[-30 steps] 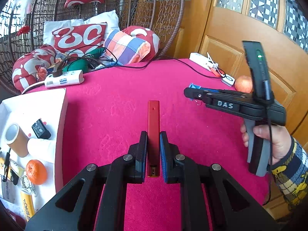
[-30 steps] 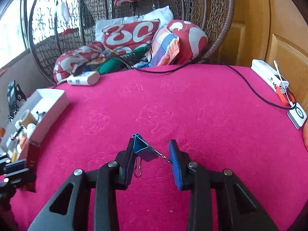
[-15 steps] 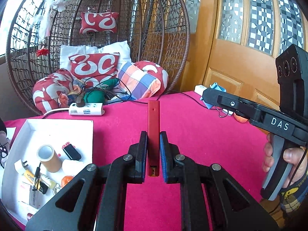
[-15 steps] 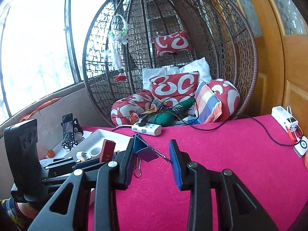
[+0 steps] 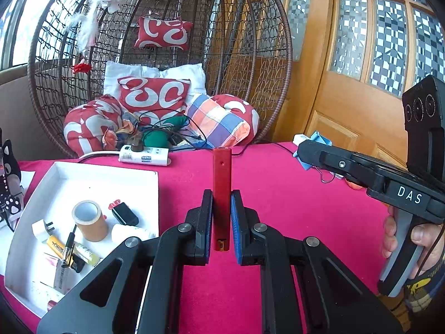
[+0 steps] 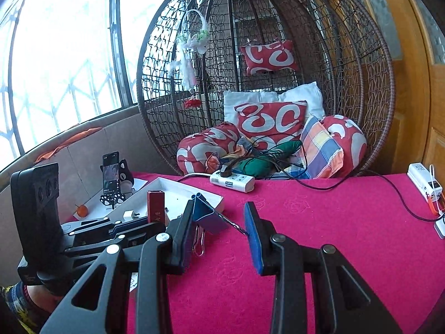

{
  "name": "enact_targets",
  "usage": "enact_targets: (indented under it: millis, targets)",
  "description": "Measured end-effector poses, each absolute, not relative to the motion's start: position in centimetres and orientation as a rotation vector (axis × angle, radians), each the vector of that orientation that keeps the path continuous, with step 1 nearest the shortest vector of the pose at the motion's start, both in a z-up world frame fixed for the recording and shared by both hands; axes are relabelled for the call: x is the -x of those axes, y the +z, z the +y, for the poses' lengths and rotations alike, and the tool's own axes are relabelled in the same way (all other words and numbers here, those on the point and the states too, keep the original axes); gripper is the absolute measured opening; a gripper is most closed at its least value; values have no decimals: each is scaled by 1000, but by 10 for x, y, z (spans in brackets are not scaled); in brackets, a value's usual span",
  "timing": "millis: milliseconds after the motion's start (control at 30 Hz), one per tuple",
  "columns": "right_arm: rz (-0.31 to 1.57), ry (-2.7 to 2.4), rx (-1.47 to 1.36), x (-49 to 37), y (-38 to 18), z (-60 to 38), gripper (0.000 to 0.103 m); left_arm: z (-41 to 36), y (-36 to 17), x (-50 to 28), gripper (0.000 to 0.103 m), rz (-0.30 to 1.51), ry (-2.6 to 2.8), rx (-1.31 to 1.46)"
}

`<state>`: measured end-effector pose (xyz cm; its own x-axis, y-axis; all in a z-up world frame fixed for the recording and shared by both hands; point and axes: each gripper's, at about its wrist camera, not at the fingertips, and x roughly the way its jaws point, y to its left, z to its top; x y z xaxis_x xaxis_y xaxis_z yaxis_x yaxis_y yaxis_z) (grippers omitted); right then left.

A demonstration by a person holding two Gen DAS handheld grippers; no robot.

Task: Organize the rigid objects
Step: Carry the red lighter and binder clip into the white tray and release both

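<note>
My left gripper is shut on a slim red bar, which sticks forward over the pink tablecloth. A white tray of small items lies just left of it. To the right, a hand holds my right gripper with a blue binder clip at its tip. In the right wrist view, the right gripper is shut on the blue binder clip, clip body on the left pad, wire handle against the right pad. There the left gripper with the red bar hangs beside the tray.
In the tray are a tape roll, a black plug and pens. A white power strip with cables lies at the table's far edge before a wicker chair with cushions. A phone on a stand is far left; a white charger far right.
Both grippers rose and tipped upward while keeping their loads. The tray slid into fuller view at the left, and the two grippers now sit closer to it.
</note>
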<state>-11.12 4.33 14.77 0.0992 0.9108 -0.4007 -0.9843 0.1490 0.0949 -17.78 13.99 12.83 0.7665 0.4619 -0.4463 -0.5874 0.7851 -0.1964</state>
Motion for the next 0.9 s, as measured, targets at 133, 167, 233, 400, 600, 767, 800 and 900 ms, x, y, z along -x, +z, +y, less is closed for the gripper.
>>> enact_targets:
  millis: [133,167,233,400,600,767,800,900]
  targets:
    - [408,1434,235,118,147,49,34,146,127,188,12,381,597,352]
    - [409,1438,239,120,147,50,34,147,127,191,12,380,602,356]
    - [411,1447,248,124,147,55,34,150,127,197,12,375,613,364]
    - [412,1468,269,133,147,66,34,157,126,211,12,360,641,379]
    - [423,1489,301,145,145,80,34,168,124,229,12,341,670,402]
    - [423,1506,325,154,145,93,34,182,121,247,12,329,709,434]
    - [422,1510,330,156,144,95,34,185,121,251,12,326,718,441]
    - [428,1524,347,161,143,105,34,194,120,264,12,319,755,454]
